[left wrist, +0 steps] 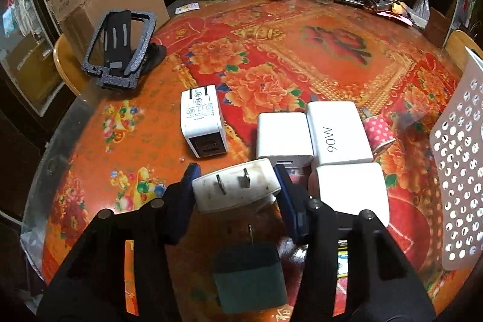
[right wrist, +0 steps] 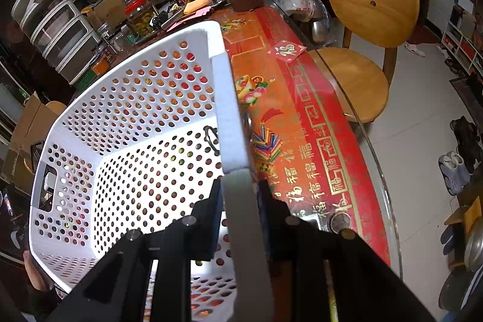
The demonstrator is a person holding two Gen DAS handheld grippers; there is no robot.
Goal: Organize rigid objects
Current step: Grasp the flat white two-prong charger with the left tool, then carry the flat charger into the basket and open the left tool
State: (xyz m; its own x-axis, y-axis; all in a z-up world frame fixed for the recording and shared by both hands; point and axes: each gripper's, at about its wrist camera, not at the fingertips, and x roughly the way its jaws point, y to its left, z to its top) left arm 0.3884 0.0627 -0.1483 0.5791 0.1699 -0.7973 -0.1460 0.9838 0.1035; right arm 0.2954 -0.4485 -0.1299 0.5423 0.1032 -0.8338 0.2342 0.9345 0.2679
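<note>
1. My left tool [left wrist: 237,186] is clamped on a grubby white charger [left wrist: 235,187], its blue pads [left wrist: 188,186] pressing both short sides; the two plug prongs face the camera.
2. Just beyond it, three clean white chargers sit bunched together on the desk [left wrist: 317,56]: a plain charger [left wrist: 283,138], one marked 90W [left wrist: 338,132], and a nearer block [left wrist: 353,189].
3. A fifth charger [left wrist: 202,122] stands apart to the left, prongs up.
4. A dark green adapter [left wrist: 249,276] lies below the left tool, close to the camera.
5. My right tool [right wrist: 241,201] is clenched on the rim of the white perforated basket [right wrist: 135,98], one finger inside the wall, one outside; the basket looks tilted.
</note>
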